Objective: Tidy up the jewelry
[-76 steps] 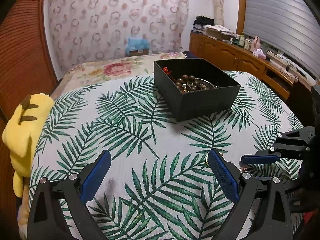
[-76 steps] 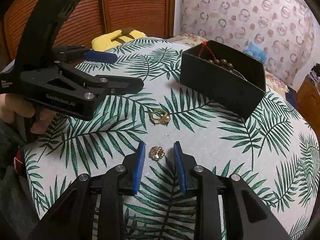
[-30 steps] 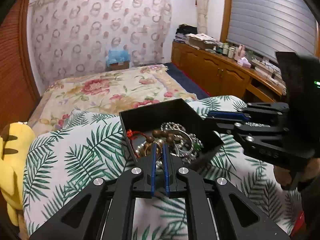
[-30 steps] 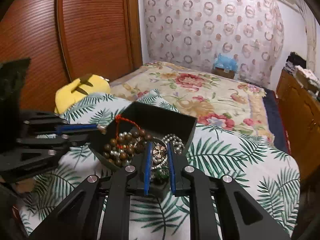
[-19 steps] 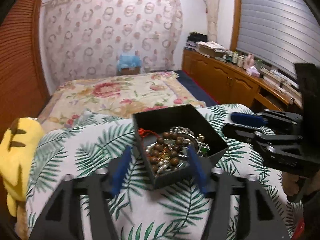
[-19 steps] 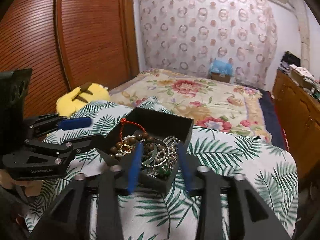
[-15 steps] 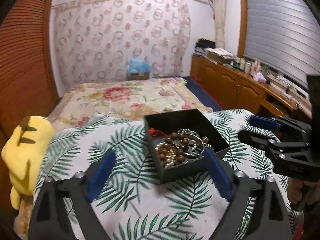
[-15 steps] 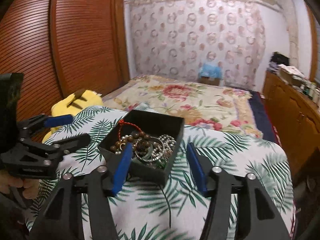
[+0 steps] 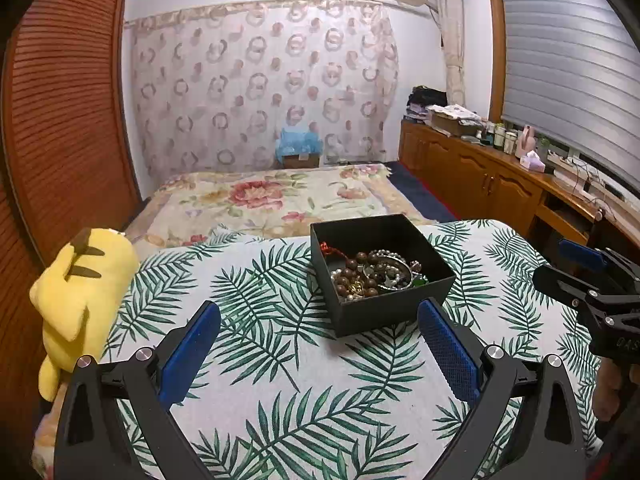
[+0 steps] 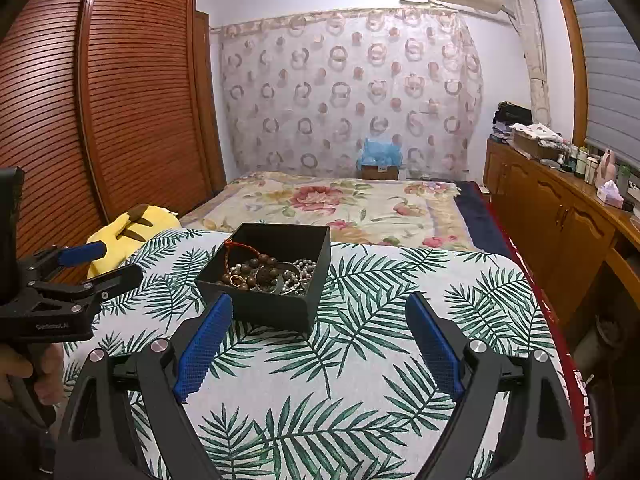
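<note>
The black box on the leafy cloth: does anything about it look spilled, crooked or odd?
Nothing stands out. The black box sits flat on the leaf-print cloth, and its tangle of jewelry stays inside the walls; no pieces show on the cloth. It is turned slightly askew to the table's edge.

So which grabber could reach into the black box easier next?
Probably the right gripper: the black box sits just beyond its blue pads, nearly centred. From the left gripper, it lies off to one side. Both are empty, opening.
</note>
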`<state>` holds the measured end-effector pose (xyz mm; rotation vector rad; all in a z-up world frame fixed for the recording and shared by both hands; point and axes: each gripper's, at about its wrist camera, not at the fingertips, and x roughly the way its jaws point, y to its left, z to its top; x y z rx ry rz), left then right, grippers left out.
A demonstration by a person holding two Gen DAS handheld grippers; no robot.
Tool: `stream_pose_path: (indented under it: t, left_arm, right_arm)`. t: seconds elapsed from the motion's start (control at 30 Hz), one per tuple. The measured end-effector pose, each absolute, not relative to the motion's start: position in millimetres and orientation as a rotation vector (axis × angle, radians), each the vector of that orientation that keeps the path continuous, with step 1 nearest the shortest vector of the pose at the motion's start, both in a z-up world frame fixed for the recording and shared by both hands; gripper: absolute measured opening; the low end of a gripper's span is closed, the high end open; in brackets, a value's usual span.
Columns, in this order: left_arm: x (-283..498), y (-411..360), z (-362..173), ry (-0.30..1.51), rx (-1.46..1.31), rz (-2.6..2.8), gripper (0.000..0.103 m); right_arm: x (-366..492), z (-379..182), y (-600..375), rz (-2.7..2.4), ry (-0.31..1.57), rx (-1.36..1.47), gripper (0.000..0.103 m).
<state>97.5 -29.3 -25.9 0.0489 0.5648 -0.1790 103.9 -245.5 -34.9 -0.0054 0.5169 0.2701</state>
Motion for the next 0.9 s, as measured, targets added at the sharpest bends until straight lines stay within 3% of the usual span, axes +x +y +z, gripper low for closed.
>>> stream_pose_path:
  t: [0.9]
  left_arm:
    - [88.2, -33.2, -21.3, 0.544, 0.044, -0.172, 0.095]
  right_arm:
    - [94.8, -33.8, -247.3, 0.226, 0.5, 0.005, 0.09]
